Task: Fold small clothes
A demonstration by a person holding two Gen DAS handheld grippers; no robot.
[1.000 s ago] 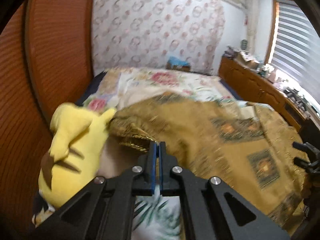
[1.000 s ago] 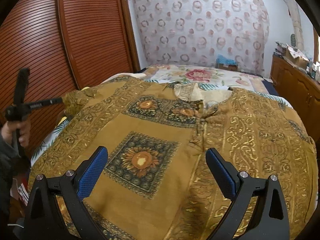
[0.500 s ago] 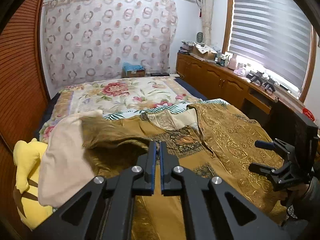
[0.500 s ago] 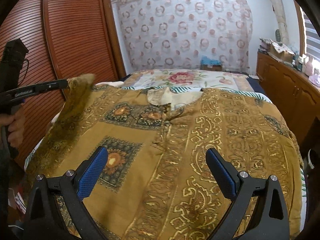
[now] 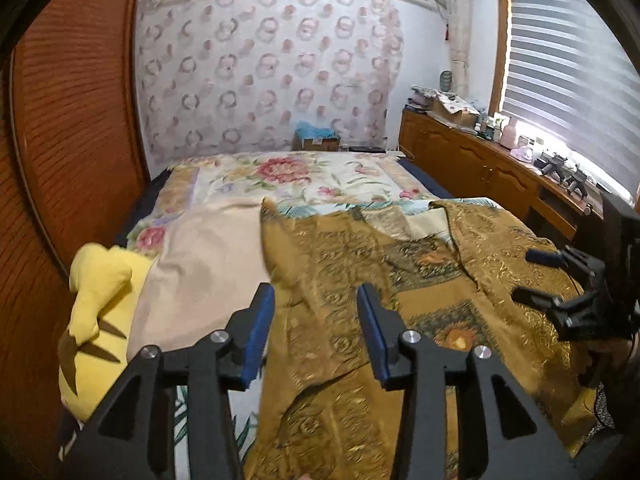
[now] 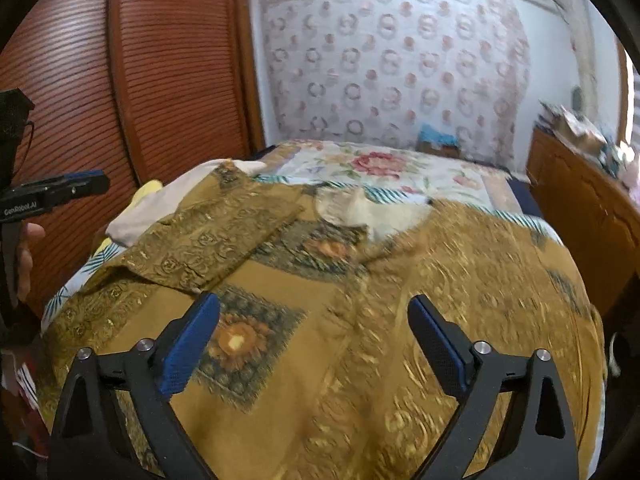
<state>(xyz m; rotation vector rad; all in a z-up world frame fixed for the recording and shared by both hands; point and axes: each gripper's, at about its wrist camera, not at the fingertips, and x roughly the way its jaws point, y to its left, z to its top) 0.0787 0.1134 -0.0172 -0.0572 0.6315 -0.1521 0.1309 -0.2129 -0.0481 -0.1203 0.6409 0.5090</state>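
Gold patterned shirt point(image 6: 360, 320) spread flat on bed point(image 5: 320, 176), collar toward far wall. Left sleeve point(image 6: 224, 236) seen folded inward across shirt front. Left claw point(image 5: 316, 326) held above sleeve, jaws apart, nothing gripped. Right claw point(image 6: 314, 344) held above shirt lower front, jaws wide apart, empty. Yellow plush toy point(image 5: 96, 320) noted at bed's left edge beside beige cloth point(image 5: 200, 264).

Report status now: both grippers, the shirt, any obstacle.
Left hand-held gripper open, empty. Right hand-held gripper open, above shirt. Left sleeve folded inward. Plush at bed edge, beside shirt.
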